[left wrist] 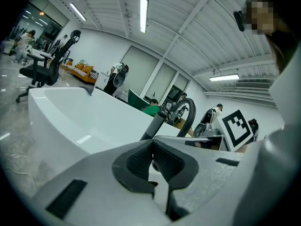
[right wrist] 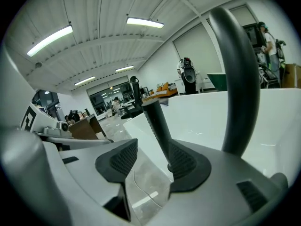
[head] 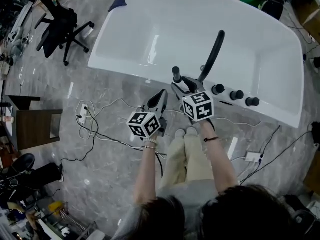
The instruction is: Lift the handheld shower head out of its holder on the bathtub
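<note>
On the tub rim (head: pixel 125 72): shower head (head: pixel 176 74) standing upright
Right gripper (right wrist: pixel 150 160): jaws spread, shower head beside one pad, not clamped
Left gripper (left wrist: pixel 151 157): pinched together, empty

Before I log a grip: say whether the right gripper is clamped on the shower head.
No, the right gripper has jaws wide apart beside the shower head.

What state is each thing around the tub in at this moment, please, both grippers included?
Bathtub: no water in it.
Handheld shower head: upright on the tub rim, not yet lifted.
Faucet spout: not running.
Right gripper: open, the shower head's handle in the gap, unclamped.
Left gripper: shut, empty.
Office chair: upright, unoccupied.
</note>
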The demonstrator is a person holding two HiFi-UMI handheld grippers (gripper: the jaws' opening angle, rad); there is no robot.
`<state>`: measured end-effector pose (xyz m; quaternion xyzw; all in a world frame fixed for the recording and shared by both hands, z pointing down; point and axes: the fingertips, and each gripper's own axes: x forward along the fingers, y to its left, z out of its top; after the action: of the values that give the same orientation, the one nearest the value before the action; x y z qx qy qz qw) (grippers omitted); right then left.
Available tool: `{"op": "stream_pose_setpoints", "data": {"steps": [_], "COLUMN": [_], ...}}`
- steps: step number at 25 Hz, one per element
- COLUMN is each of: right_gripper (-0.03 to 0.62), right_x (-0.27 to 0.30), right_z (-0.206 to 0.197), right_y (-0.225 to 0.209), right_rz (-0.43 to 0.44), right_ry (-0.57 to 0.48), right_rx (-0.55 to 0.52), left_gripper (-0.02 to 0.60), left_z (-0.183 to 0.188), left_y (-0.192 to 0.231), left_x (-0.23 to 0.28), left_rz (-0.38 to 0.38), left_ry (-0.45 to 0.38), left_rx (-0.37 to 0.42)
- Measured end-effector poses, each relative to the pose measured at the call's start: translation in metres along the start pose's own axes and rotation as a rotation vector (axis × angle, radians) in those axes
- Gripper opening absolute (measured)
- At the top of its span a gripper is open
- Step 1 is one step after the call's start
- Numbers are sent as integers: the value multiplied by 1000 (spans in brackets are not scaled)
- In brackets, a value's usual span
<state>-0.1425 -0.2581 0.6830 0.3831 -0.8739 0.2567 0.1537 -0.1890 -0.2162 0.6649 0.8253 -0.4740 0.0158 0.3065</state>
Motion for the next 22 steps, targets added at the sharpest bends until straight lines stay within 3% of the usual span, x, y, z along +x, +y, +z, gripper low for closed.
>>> {"op": "stream_pose_setpoints", "data": {"steps": [7,22], "right_gripper": [194,193], "right_x": [24,64], "right_z": [-12,-27], "right_y": [-23,-33], "right_rz": [-88,-121], "right_ry": [-19,9], "right_rx": [5,17], "left_gripper": [6,6], "left_z": [-12,-29], "left_y": [18,52], "left_x": [14,10], "left_rz": [6,52], "left_ry": [7,-8], "left_rx": [0,-54]}}
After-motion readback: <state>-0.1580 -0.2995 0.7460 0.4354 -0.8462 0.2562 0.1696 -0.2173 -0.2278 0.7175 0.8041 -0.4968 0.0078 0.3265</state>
